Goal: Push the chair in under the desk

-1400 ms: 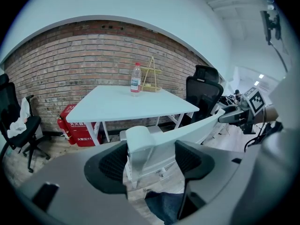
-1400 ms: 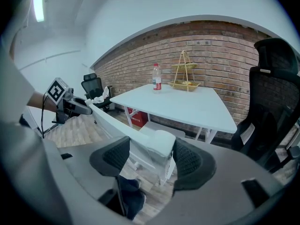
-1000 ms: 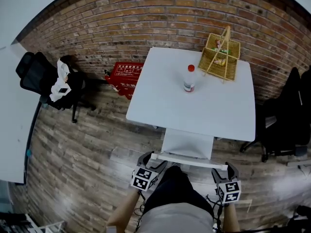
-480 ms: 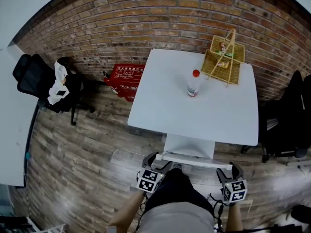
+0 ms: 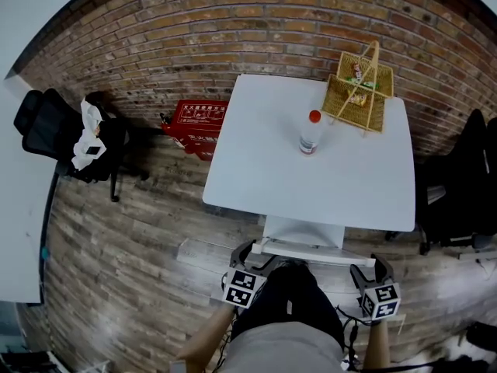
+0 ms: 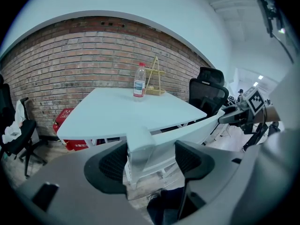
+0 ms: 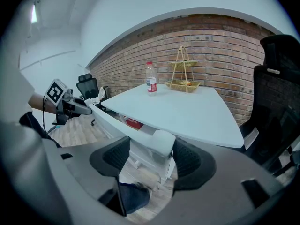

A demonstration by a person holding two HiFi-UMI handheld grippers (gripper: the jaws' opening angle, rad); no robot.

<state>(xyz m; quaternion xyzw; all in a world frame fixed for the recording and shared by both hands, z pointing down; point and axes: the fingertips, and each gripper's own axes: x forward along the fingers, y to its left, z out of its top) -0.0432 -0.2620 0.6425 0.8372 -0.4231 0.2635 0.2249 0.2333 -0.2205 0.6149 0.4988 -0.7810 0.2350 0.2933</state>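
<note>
A white chair (image 5: 303, 231) stands at the near edge of the white desk (image 5: 311, 177), its seat partly under the top. My left gripper (image 5: 252, 261) is shut on the left end of the backrest rail, my right gripper (image 5: 366, 274) on the right end. In the left gripper view the chair corner (image 6: 140, 144) sits between the pads of the left gripper (image 6: 150, 161), below the desk (image 6: 117, 111). In the right gripper view the other corner (image 7: 157, 146) sits within the right gripper (image 7: 151, 158). My legs hide the rail's middle.
A water bottle (image 5: 311, 133) and a wicker basket (image 5: 361, 92) stand on the desk. A red crate (image 5: 192, 123) sits by the brick wall. Black office chairs stand at left (image 5: 54, 130) and right (image 5: 458, 193). Another white table (image 5: 19, 208) borders the left.
Both grippers and the chair have moved a little toward the desk. Less of the seat shows in front of the desk edge.
</note>
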